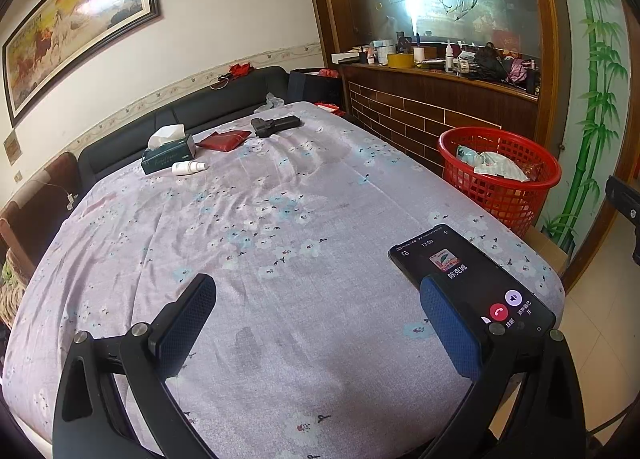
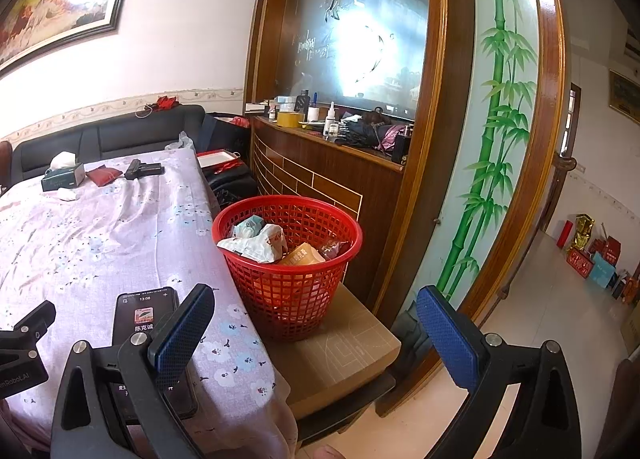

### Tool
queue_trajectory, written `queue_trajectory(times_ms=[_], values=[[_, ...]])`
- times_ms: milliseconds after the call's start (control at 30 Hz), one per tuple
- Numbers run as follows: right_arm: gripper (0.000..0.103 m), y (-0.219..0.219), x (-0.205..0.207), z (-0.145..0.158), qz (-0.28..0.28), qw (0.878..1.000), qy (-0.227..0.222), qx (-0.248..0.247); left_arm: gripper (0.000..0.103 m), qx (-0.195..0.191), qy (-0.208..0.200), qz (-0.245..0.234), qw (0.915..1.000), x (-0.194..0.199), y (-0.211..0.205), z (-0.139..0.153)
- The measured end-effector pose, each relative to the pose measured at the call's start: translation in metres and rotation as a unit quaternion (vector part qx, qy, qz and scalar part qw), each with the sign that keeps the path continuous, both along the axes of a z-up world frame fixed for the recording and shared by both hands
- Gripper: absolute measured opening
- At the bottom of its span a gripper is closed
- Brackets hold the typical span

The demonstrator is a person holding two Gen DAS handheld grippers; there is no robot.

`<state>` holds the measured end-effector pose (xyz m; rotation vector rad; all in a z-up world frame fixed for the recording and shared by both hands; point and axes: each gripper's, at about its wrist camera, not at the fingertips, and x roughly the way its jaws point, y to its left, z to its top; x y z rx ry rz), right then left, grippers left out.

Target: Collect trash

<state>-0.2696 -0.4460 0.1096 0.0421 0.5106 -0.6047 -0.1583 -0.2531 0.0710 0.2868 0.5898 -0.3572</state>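
Red plastic mesh basket (image 2: 288, 259), matt floral cloth tablecloth (image 1: 240, 227), glossy phone (image 1: 472, 275).

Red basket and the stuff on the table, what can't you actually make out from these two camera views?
- Red basket: its lower contents, hidden under the wrappers on top, in both views.
- Phone: near end covered by the left gripper's finger in the left view, by the right gripper in the right view.
- Tissue box and white bottle: labels too small to read.
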Motion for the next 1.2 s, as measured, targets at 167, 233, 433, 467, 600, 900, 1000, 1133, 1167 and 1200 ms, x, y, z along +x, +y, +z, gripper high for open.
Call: queue_trajectory(times_ms=[167,233,433,467,600,900,1000,1133,1167,1200], values=[[0.102,-0.0001,0.0004,-0.0002,0.002,1.000,0.001,0.001,0.101,-0.001,-0.001,0.001,1.0000,0.0002,0.0002,-0.0004],[0.102,-0.0004,-0.0001,0.0001,0.002,1.000,0.001,0.001,0.101,-0.001,0.000,0.001,1.0000,0.0002,0.0002,-0.0013],[0.102,0.0000,0.0004,0.0001,0.003,1.000,0.003,0.002,0.101,-0.001,-0.001,0.001,1.0000,0.0003,0.0005,-0.0008],[0.102,0.0002,0.0001,-0.0001,0.003,1.000,0.004,0.002,0.101,-0.001,0.000,0.001,1.0000,0.0004,0.0004,-0.0010],[0.102,0.0007,0.0012,0.0005,0.003,1.000,0.004,0.002,0.101,0.000,0.000,0.001,1.0000,0.0003,0.0006,-0.0008],[0.102,0.0023,0.0028,0.0006,0.004,1.000,0.005,0.002,0.101,0.000,0.000,0.002,1.0000,0.0009,0.0015,-0.0013],[0.102,0.0021,0.0029,0.0008,0.005,1.000,0.005,0.003,0.101,0.000,0.000,0.002,1.0000,0.0011,0.0016,-0.0016],[0.102,0.0031,0.0042,0.0004,0.006,1.000,0.005,0.002,0.101,-0.001,0.001,0.002,1.0000,0.0012,0.0020,-0.0016],[0.102,0.0035,0.0046,0.0003,0.006,1.000,0.006,0.002,0.101,-0.001,0.001,0.002,1.0000,0.0013,0.0019,-0.0016],[0.102,0.0039,0.0047,0.0001,0.006,1.000,0.006,0.002,0.101,-0.001,0.001,0.002,1.0000,0.0012,0.0019,-0.0015]])
